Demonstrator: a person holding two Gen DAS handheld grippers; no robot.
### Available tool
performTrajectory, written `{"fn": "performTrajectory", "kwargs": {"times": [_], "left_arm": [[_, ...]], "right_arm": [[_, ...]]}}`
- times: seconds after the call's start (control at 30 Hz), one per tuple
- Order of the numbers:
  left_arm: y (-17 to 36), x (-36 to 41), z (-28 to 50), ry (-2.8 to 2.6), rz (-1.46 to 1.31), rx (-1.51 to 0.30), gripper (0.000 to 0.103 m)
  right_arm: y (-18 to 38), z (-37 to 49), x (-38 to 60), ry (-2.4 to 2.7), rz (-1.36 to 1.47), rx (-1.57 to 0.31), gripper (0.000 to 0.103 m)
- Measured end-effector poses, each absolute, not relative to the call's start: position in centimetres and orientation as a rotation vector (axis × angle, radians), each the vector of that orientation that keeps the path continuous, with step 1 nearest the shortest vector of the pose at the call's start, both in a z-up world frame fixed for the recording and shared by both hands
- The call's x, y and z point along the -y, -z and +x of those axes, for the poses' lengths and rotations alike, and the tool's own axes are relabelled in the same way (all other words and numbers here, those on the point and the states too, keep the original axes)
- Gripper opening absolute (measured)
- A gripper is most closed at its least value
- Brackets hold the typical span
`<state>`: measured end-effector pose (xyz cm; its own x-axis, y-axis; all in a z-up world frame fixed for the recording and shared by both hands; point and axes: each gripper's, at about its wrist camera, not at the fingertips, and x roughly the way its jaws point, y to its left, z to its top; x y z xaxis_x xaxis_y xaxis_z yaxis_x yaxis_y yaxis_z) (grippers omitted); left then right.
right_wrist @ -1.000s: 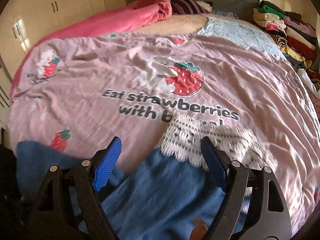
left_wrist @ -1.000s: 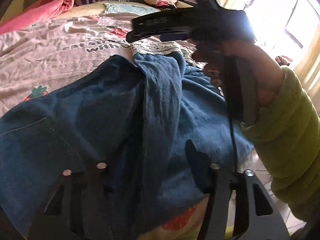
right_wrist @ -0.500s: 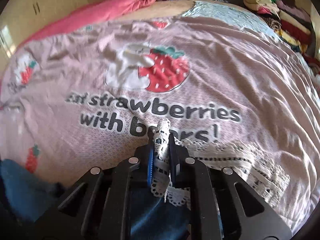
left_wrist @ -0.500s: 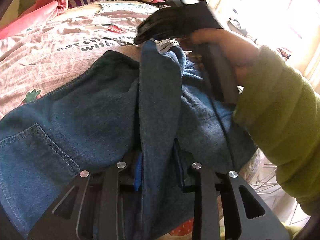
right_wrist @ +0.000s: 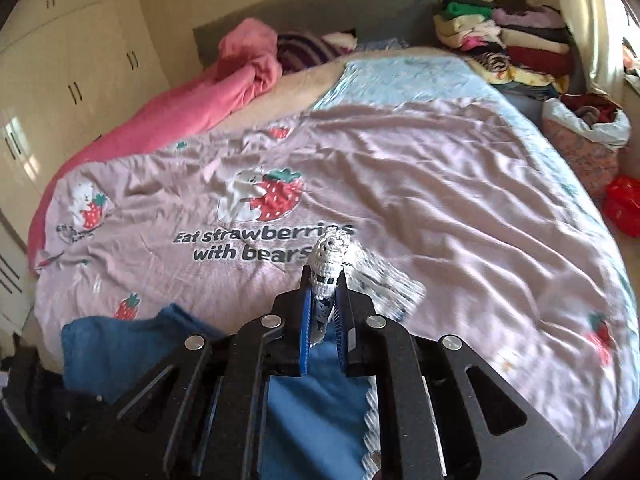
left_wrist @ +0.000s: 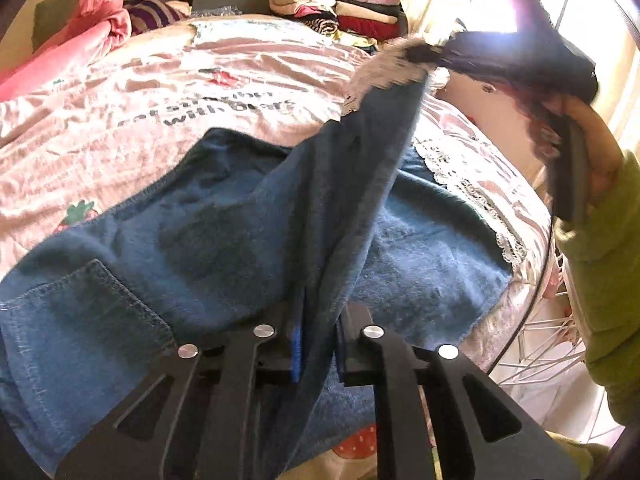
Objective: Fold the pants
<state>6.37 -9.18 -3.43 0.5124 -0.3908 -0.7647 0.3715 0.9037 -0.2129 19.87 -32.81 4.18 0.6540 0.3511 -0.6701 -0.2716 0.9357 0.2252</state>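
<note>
Blue denim pants (left_wrist: pixel 224 240) with white lace hems lie on the pink strawberry bedspread (left_wrist: pixel 120 128). My left gripper (left_wrist: pixel 318 344) is shut on a raised fold of the denim near the crotch. My right gripper (right_wrist: pixel 324 300) is shut on the lace cuff (right_wrist: pixel 330 258) of one leg and holds it up off the bed; it also shows in the left wrist view (left_wrist: pixel 424 56), where the leg stretches taut between both grippers. The other leg's lace hem (left_wrist: pixel 472 196) lies flat on the bed.
A pink blanket (right_wrist: pixel 224 92) lies bunched at the far left of the bed. Stacks of folded clothes (right_wrist: pixel 504 44) stand at the head on the right. A bag of clothes (right_wrist: pixel 588 136) and a red bag (right_wrist: pixel 624 204) sit beside the bed. Wardrobes (right_wrist: pixel 60 64) stand left.
Both grippers closed on the pants leg within the last second. The right gripper has since lifted the lace cuff up and away, pulling the leg taut.
</note>
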Motion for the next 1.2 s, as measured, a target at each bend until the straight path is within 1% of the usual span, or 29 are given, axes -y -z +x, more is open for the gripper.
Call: {"fn": "performTrajectory", "kwargs": {"times": [0.07,0.3,0.53,0.77,1.2], "left_arm": [[2.9,9.0,6.1,0.461,-0.009,-0.914,0.007],[1.2,8.8,4.6,0.465,0.044,-0.868,0.007],[0.7,8.9,2.8,0.463,0.102,-0.860,0.007],[1.0,9.2,2.2,0.474,0.121,-0.868,0.007],[1.7,9.9,1.9,0.490,0.145,-0.889,0.007]], "right_arm": [[-4.3,18.2,33.9,-0.345,0.118,-0.779,0.005],[-2.6,12.6,37.5,-0.309,0.173,-0.829,0.005],[-1.0,8.4,38.5,-0.305,0.186,-0.897,0.005],[1.2,6.9,39.4,-0.295,0.208,-0.957,0.005],[3.5,5.4,40.3,-0.286,0.212,-1.018,0.005]]}}
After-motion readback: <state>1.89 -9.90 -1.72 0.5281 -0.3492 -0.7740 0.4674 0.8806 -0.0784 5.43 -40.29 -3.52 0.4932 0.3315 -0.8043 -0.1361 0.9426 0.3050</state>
